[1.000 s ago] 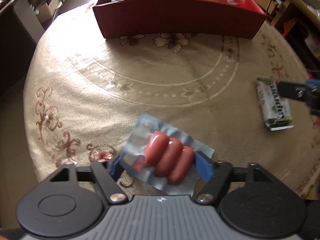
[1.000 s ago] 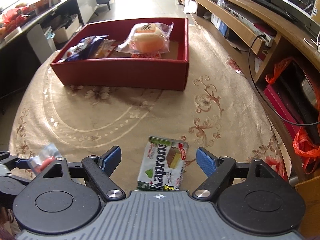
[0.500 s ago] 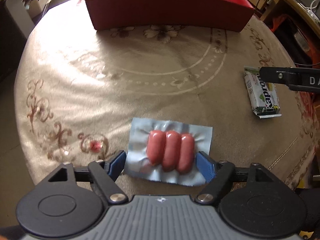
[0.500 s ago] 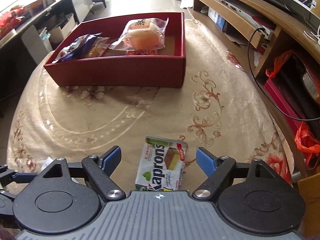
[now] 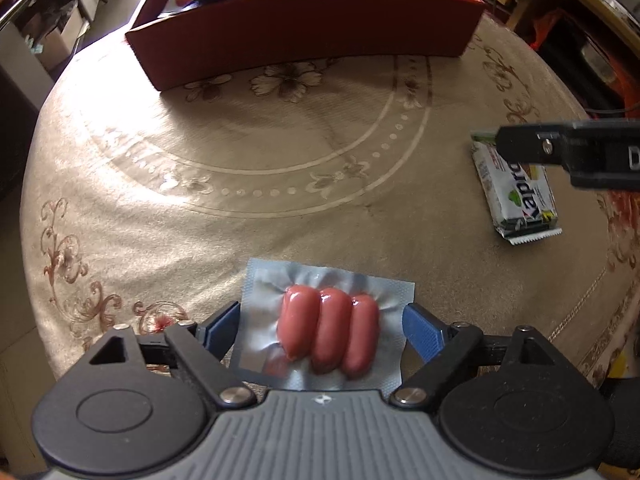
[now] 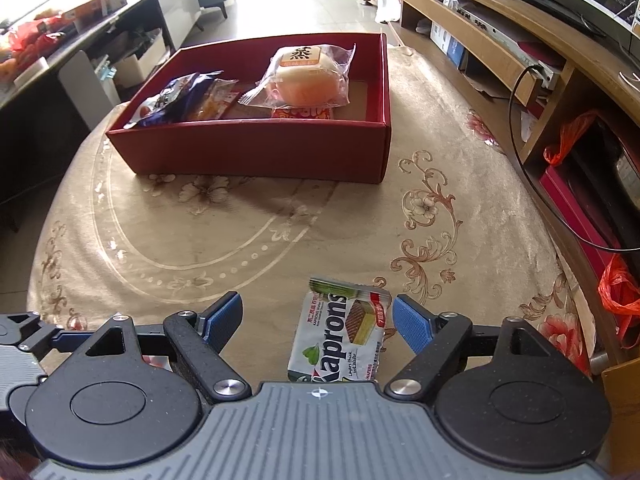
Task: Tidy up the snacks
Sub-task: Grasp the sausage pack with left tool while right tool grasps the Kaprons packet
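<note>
Left gripper (image 5: 322, 330): jaws opening, blue pads standing at either edge of the sausage pack (image 5: 326, 330). The pack lies flat on the tablecloth (image 5: 240, 160) between the pads; whether the pads touch the film edges I cannot tell. Contents: 3 pink sausages side by side under clear film on a silver-blue backing.

Right gripper (image 6: 318, 320): jaws spread wide, pinching nothing. The Kaprons wafer pack (image 6: 340, 330) lies on the cloth between the fingers, closer to the right pad, apart from the left one. Same wafer pack (image 5: 516, 192) shows in the left wrist view, with a black finger of the right gripper crossing over its far end.

Red box (image 6: 256, 144) sits at the far side of the round table. Inside: 1 wrapped bun (image 6: 306, 76), 1 dark blue snack bag (image 6: 180, 98), other packets partly hidden.
</note>
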Demonstrator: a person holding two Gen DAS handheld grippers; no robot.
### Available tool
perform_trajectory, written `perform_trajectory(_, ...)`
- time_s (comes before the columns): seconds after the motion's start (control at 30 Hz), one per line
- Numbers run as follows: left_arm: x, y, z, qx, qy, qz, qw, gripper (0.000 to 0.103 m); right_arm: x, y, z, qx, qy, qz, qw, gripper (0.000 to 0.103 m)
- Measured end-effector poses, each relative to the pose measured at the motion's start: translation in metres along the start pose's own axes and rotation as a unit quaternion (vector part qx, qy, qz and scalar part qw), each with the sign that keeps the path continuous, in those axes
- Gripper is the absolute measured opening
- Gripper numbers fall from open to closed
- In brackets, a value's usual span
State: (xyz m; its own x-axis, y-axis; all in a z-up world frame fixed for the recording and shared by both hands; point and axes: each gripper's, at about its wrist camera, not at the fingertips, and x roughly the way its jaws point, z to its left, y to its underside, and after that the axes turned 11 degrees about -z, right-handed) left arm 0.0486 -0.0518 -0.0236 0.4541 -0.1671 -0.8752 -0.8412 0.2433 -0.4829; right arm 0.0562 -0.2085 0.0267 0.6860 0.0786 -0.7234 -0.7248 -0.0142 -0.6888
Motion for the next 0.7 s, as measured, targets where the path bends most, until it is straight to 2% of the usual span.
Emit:
perform_trajectory(0.13,0.006,0.006,-0.013,0.036,-0.014,-0.003,0.9992,0.095,0.0,0.0,-0.003,0.005,0.002,0.001,1.0,0.087)
perform_trajectory(0.2,0.008,0.007,-0.015,0.036,-0.021,-0.007,0.9991,0.098,0.0,0.0,-0.004,0.007,0.003,0.002,1.0,0.087)
perform_trajectory(0.27,0.007,0.006,-0.009,0.016,-0.015,-0.002,0.9998,0.089,0.002,0.001,-0.005,0.007,0.007,0.004,1.0,0.087)
perform_trajectory(0.4,-0.002,0.006,0.002,0.0,-0.015,-0.011,0.9998,0.083,0.009,0.003,-0.01,0.012,0.013,0.017,1.0,0.087)
perform_trajectory(0.47,-0.007,0.006,0.007,-0.009,-0.012,-0.018,0.9997,0.075,0.014,0.002,-0.015,0.018,0.021,0.023,0.999,0.087)
perform_trajectory(0.7,-0.014,0.006,0.018,-0.033,-0.002,-0.018,0.9993,0.071,0.037,0.007,-0.02,0.038,0.025,0.058,0.997,0.087)
